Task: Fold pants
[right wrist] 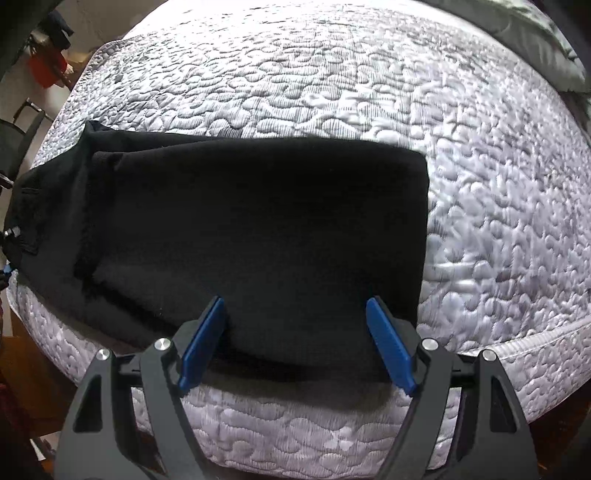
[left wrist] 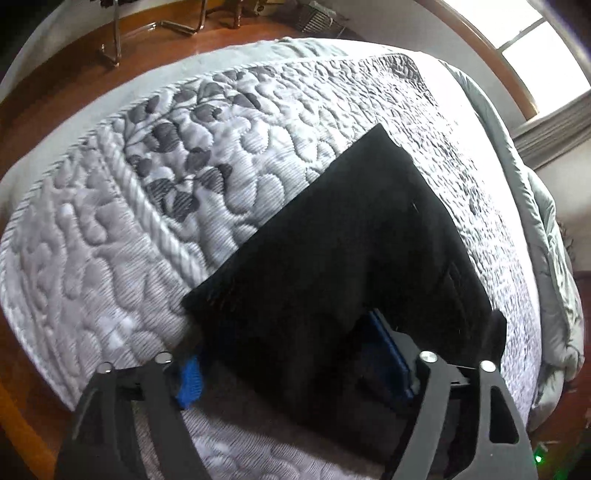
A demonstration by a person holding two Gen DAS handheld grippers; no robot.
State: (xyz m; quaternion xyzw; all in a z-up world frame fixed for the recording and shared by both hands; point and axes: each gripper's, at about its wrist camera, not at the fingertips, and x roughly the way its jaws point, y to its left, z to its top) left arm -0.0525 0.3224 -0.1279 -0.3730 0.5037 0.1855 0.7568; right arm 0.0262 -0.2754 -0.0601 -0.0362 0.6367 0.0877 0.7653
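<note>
- The black pants [right wrist: 236, 229] lie folded on the quilted white mattress [right wrist: 369, 92], close to its near edge, with one folded end forming a neat rectangle in front of your right hand.
- Your right gripper [right wrist: 295, 343] sits at the near edge of that folded end. Its jaws stand wide apart, the blue pads [right wrist: 391, 350] flanking the cloth without pinching it.
- Your left gripper [left wrist: 299, 373] is at the other end of the pants [left wrist: 332, 258]. Its jaws are also spread wide, and the dark fabric lies draped over the gap between them.
- One blue pad [left wrist: 190, 380] shows clear at the cloth's edge; the other is partly covered by the fabric, so you cannot tell from here whether the cloth rests on the fingers or merely hides them.
- A grey duvet [left wrist: 554, 258] is bunched along the far side of the mattress [left wrist: 110, 240].
- Chair legs [left wrist: 118, 40] stand on the wooden floor [left wrist: 55, 85] beyond the bed, and a bright window [left wrist: 535, 33] sits behind.
</note>
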